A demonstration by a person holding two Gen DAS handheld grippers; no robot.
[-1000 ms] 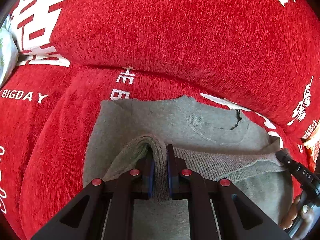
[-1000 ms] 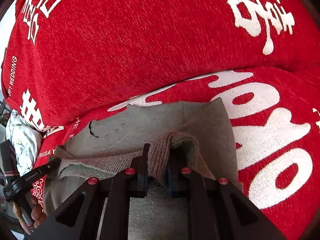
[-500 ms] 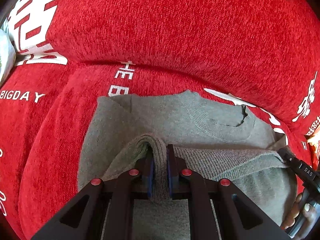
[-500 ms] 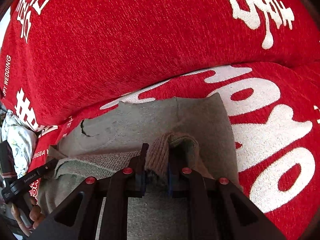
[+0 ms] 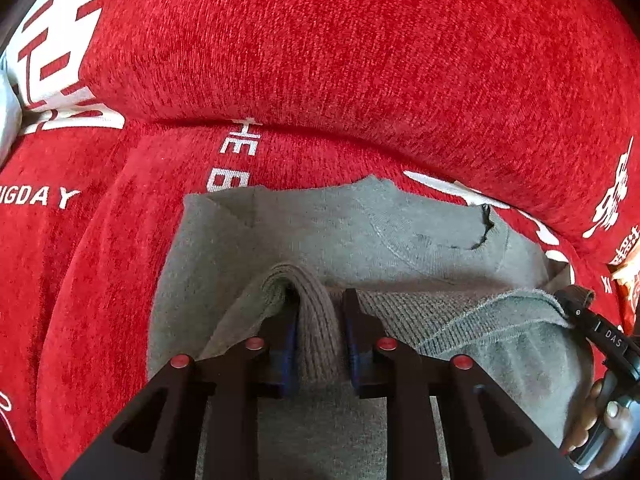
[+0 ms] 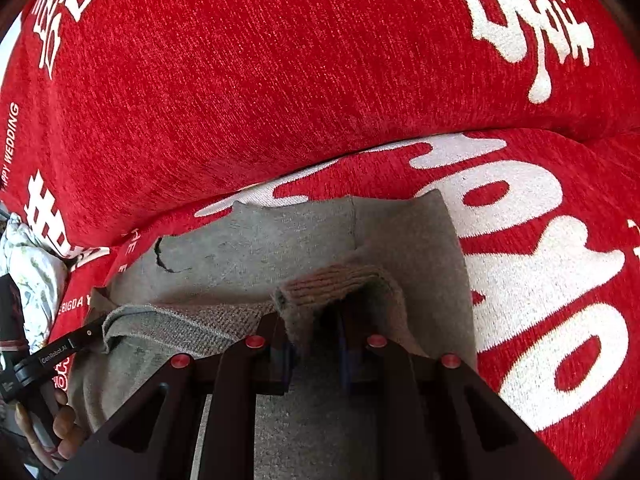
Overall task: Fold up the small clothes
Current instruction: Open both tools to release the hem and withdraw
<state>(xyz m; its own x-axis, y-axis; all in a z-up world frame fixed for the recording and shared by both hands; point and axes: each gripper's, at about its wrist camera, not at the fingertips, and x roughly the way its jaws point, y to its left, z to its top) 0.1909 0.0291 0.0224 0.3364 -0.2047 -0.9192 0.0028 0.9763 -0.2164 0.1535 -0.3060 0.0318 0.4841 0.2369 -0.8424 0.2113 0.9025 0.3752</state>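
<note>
A grey knit sweater (image 5: 320, 232) lies on a red sofa seat, neck opening toward the backrest, with its ribbed hem (image 5: 318, 320) folded up over the body. My left gripper (image 5: 320, 300) has the hem's left corner between its pads; its jaws are opening and the pinch has slackened. In the right wrist view the same sweater (image 6: 260, 248) shows, and the hem's right corner (image 6: 332, 276) sits in my right gripper (image 6: 312, 320). Those jaws are opening too, with a dark gap beside one pad.
The red sofa cover (image 5: 320, 60) with white lettering forms the seat and the backrest close behind. A snack packet (image 5: 628, 280) lies at the right edge. White floral cloth (image 6: 28, 264) is bunched at the left. A hand (image 5: 600, 420) holds the other gripper.
Both pairs of jaws have spread slightly around the hem corners they were pinching. The hem stays raised between them, and neither hand has shifted noticeably.
</note>
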